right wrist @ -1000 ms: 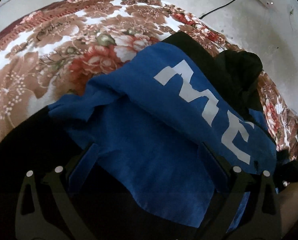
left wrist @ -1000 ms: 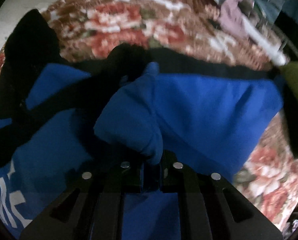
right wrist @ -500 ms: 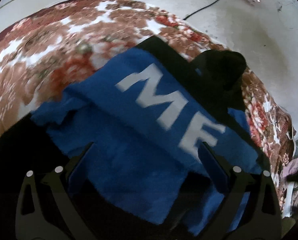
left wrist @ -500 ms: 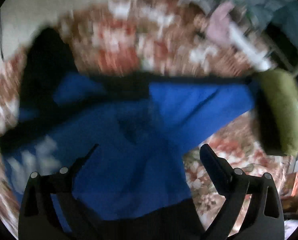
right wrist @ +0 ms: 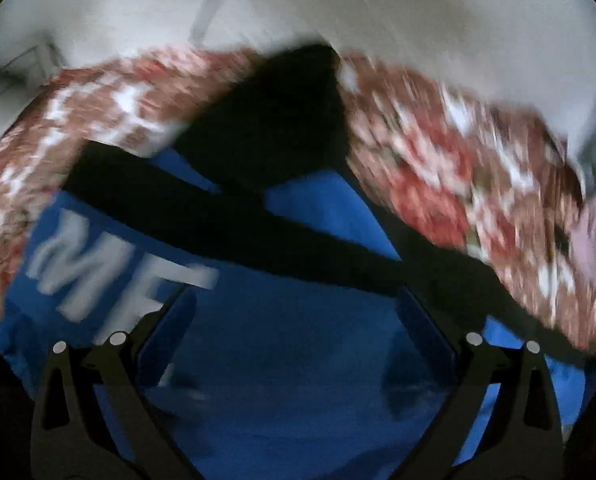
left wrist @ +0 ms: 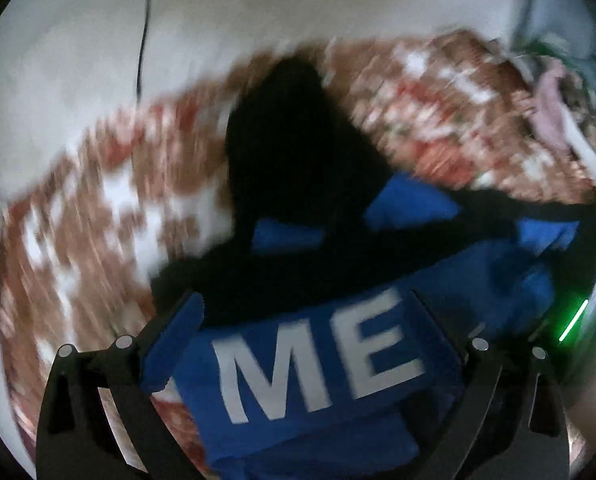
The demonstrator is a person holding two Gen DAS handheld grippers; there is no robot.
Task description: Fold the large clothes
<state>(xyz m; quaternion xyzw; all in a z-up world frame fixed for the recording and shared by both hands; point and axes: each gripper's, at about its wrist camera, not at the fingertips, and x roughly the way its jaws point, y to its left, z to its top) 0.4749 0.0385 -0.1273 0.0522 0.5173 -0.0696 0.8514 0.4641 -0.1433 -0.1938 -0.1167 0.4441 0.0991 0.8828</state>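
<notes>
A blue and black hooded top with white letters "ME" point(left wrist: 318, 364) lies partly folded on the flowered bedspread point(left wrist: 98, 220). Its black hood point(left wrist: 290, 120) points toward the wall. My left gripper point(left wrist: 306, 332) is open and empty, its jaws spread above the lettered panel. My right gripper point(right wrist: 298, 328) is open and empty above the blue cloth point(right wrist: 290, 360), with the letters point(right wrist: 98, 268) to its left and a black band point(right wrist: 258, 236) crossing ahead. Both views are blurred by motion.
A white wall point(left wrist: 258, 8) stands behind the bed, with a dark cable point(left wrist: 142, 40) hanging down it. Pink and white clothes point(left wrist: 554, 112) lie at the far right of the bedspread. They also show in the right wrist view point(right wrist: 594, 232).
My left gripper has let go of the blue fold and opened, then swung left to face the lettered panel. My right gripper stayed open and turned toward the hood.
</notes>
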